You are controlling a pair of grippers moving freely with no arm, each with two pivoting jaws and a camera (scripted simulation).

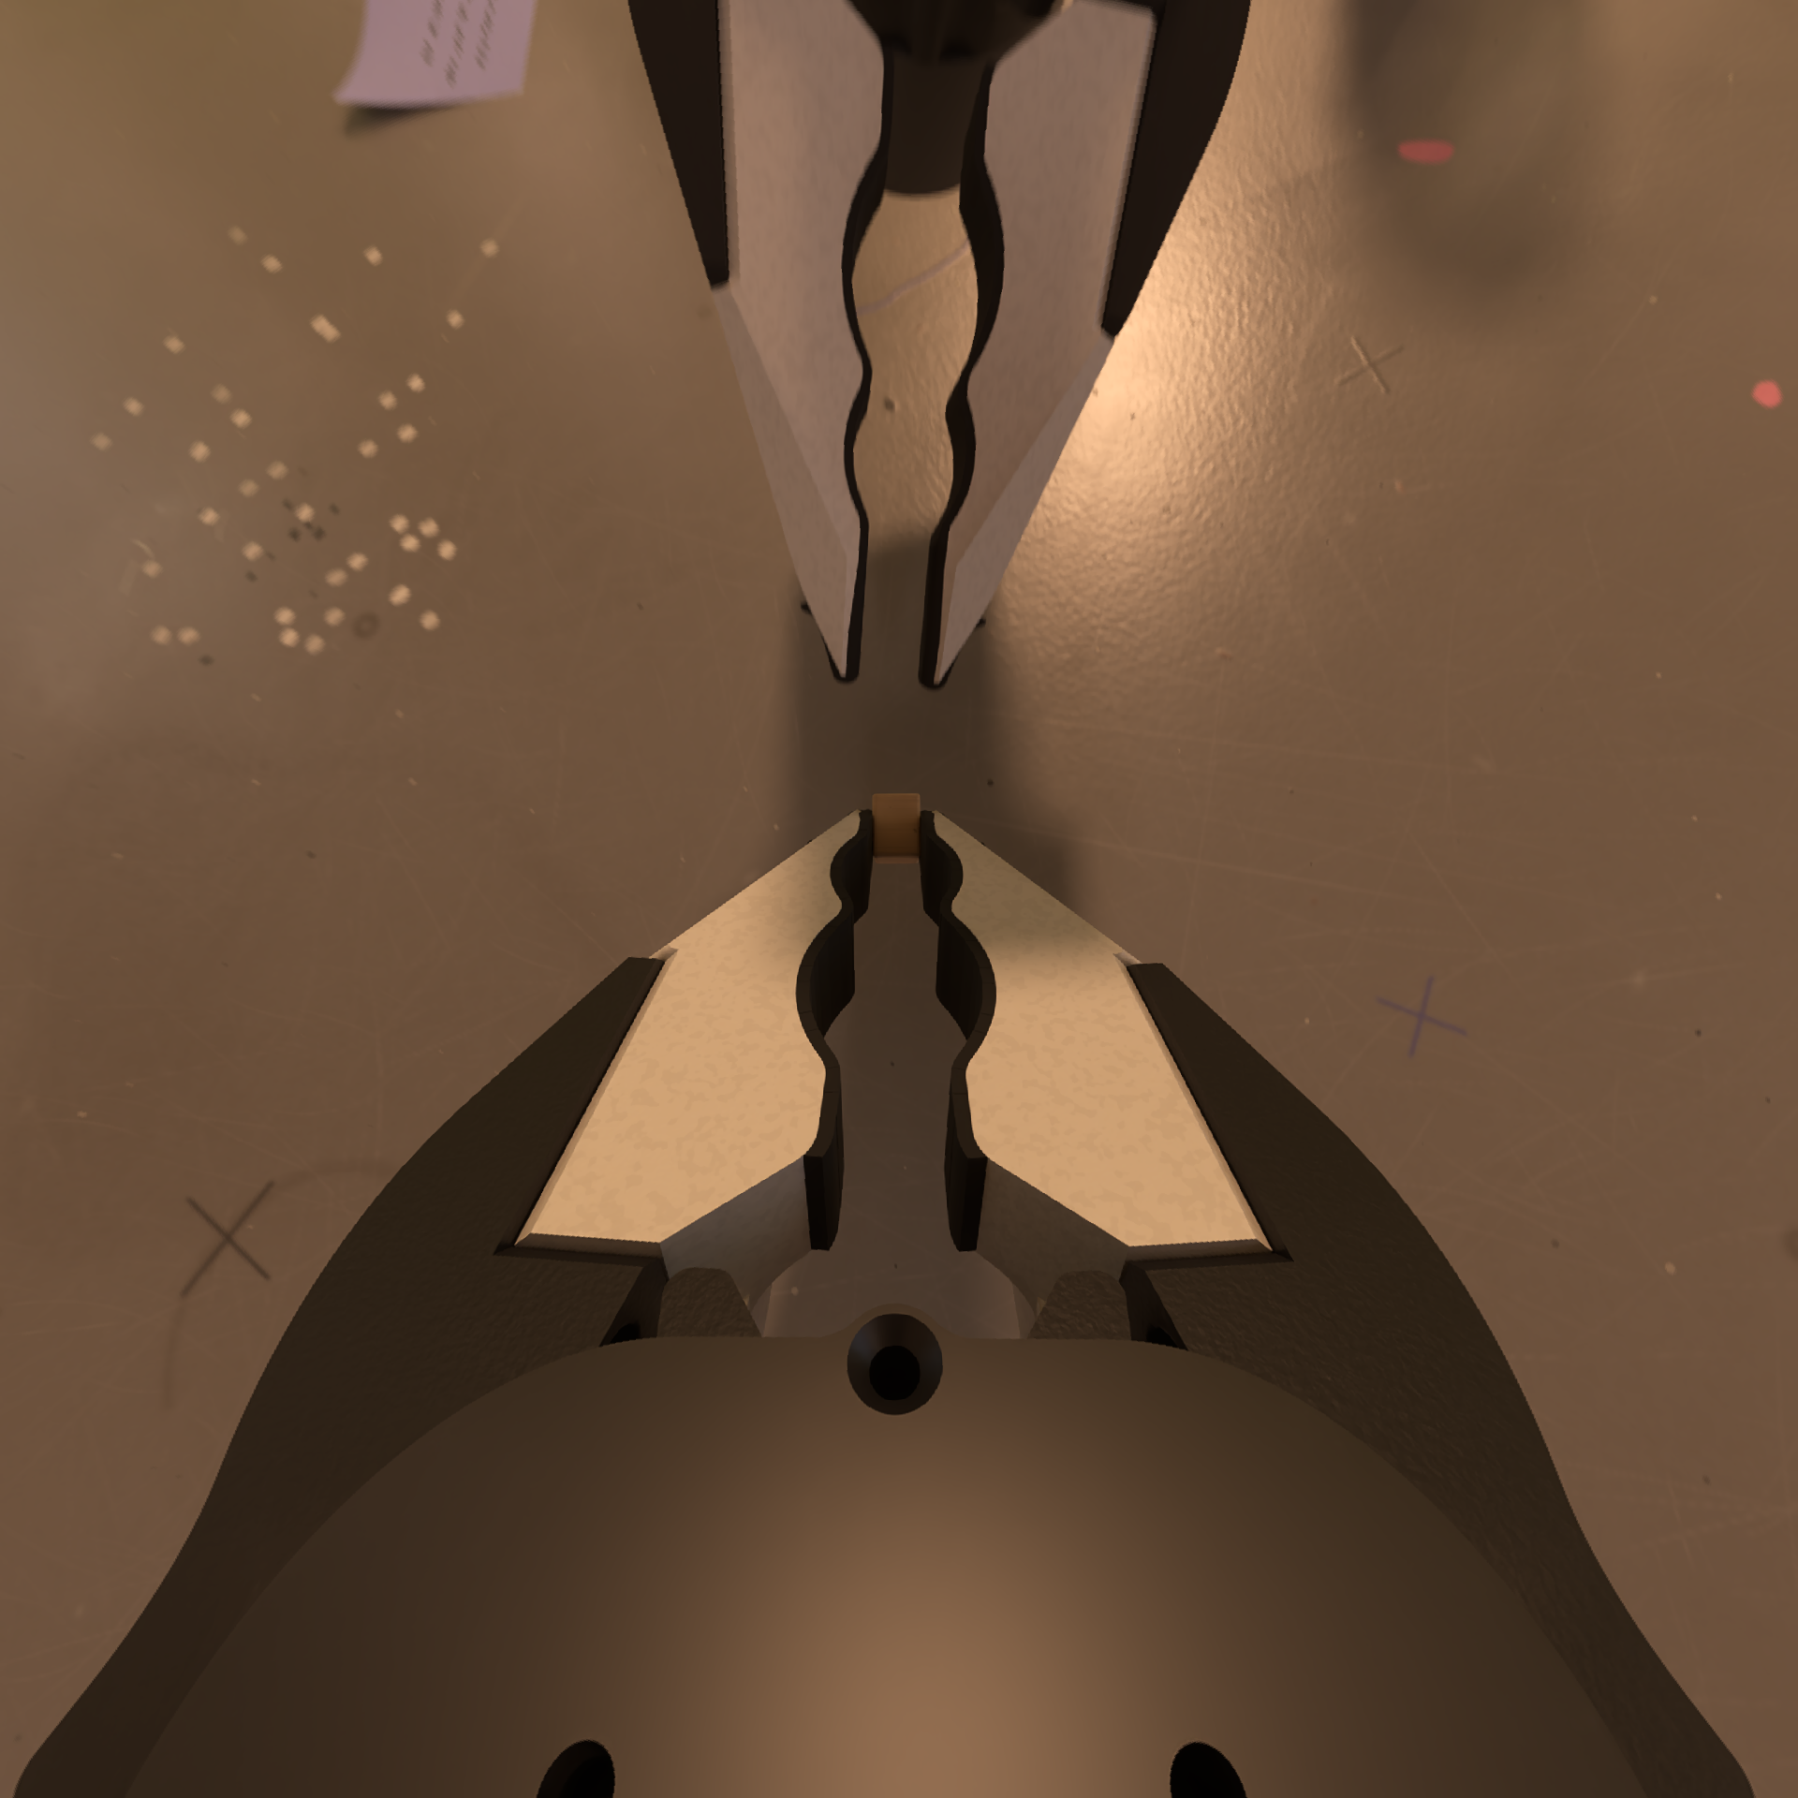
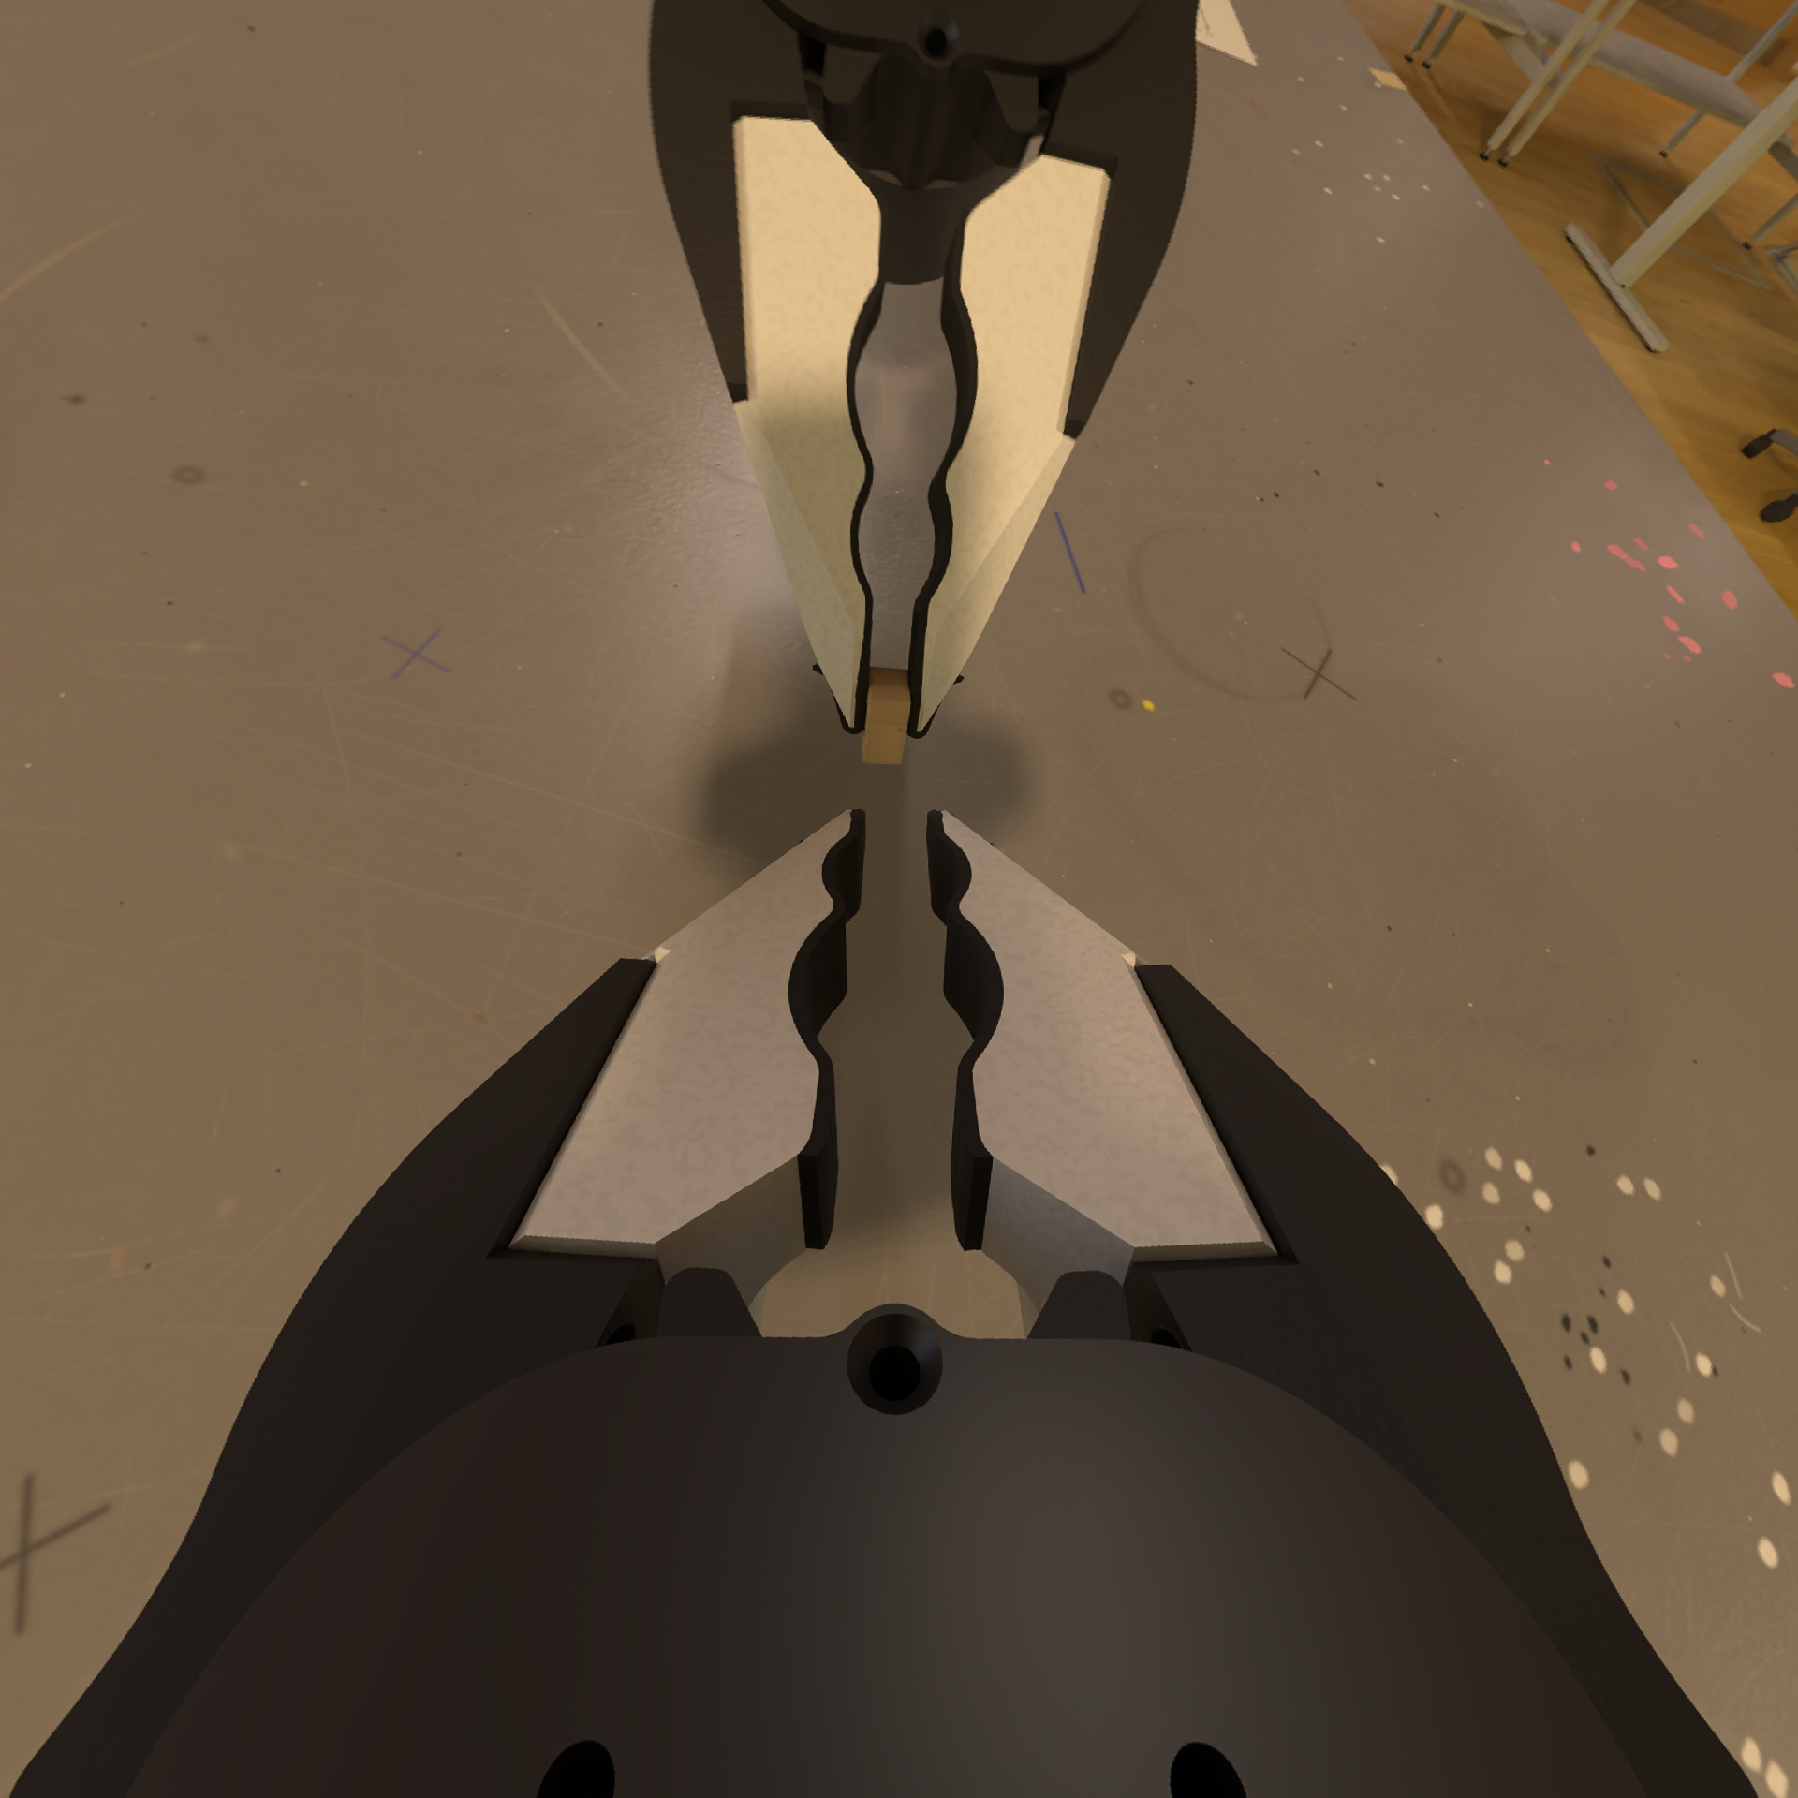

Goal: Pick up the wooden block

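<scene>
my left gripper [image 1: 896, 827] is closed on the wooden block [image 1: 896, 825], which sits pinched between the two fingertips, its pale top edge showing just past them. in the right wrist view the same block [image 2: 884, 725] pokes out below the tips of the left gripper [image 2: 885, 725], and a soft dark shadow lies on the table [image 2: 341, 876] just under it; whether the block touches the surface i cannot tell. my right gripper [image 2: 893, 822] faces the left one tip to tip, near it but apart, its jaws parted by a narrow gap with nothing between them. from the left wrist view the right gripper [image 1: 890, 671] points toward the block from the far side, a short stretch of table [image 1: 1362, 778] between its tips and the block. the table is grey-brown and scuffed, with pencilled crosses, pale speckles and pink spots. a slip of lilac paper [image 1: 438, 49] lies at the upper left of the left wrist view. metal chair legs [image 2: 1635, 175] stand on a wooden floor [image 2: 1732, 389] past the table's right edge.
</scene>
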